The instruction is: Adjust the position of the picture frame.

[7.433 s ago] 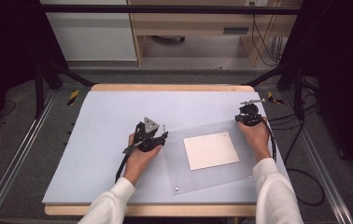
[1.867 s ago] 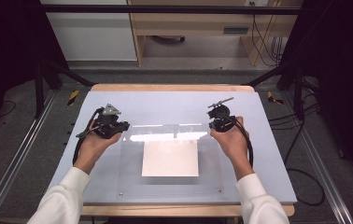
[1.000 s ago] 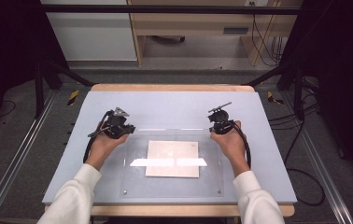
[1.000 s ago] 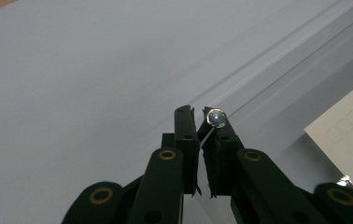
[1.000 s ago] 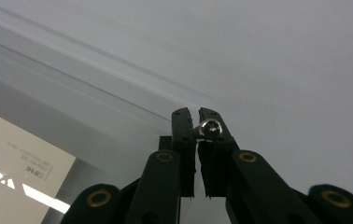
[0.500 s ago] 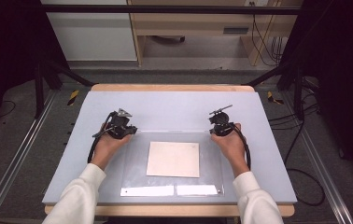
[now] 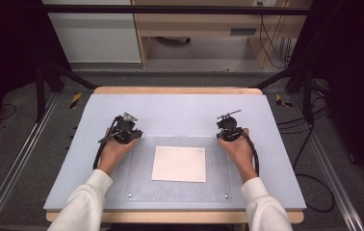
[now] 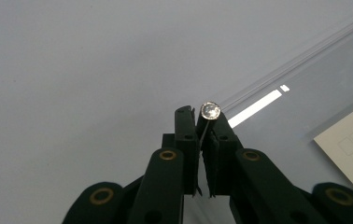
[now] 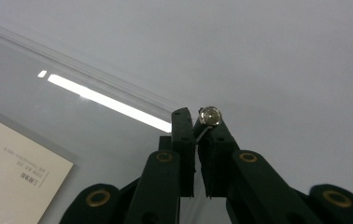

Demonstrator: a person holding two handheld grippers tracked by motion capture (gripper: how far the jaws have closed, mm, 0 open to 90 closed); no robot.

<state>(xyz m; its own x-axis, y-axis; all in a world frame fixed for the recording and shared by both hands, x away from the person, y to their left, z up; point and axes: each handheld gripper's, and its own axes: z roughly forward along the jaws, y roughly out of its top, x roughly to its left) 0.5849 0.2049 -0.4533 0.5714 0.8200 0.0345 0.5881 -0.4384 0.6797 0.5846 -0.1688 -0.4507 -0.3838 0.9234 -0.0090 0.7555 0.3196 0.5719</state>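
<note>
Plainly, the clear sheet (image 7: pixel 177 168) lay flat on the pale blue table (image 7: pixel 180 110), toward its near edge, with one white sheet of paper (image 7: pixel 179 163) at its middle; whether the paper sat under or inside the clear sheet could not be told. The sheet's far edge was hard to trace in the high view, showing mostly as a faint line. Two small round studs showed at its near corners, and one stud (image 8: pixel 210 110) at each far corner, seen in the gripper views, making four in all.

The left gripper (image 7: pixel 124 132) stood at the far-left corner of the sheet, its jaws drawn narrow with the sheet's thin edge between them, the stud just at the jaw tips. The right gripper (image 7: pixel 229 130) stood at the far-right corner in the same way, jaws close together on the edge beside its stud (image 9: pixel 210 115). How firmly either clamped could not be judged.

The print on the paper was too small to read. Both sleeves were white and cut off by the bottom of the high view. One bright strip of reflected light (image 9: pixel 109 102) lay across the sheet.
</note>
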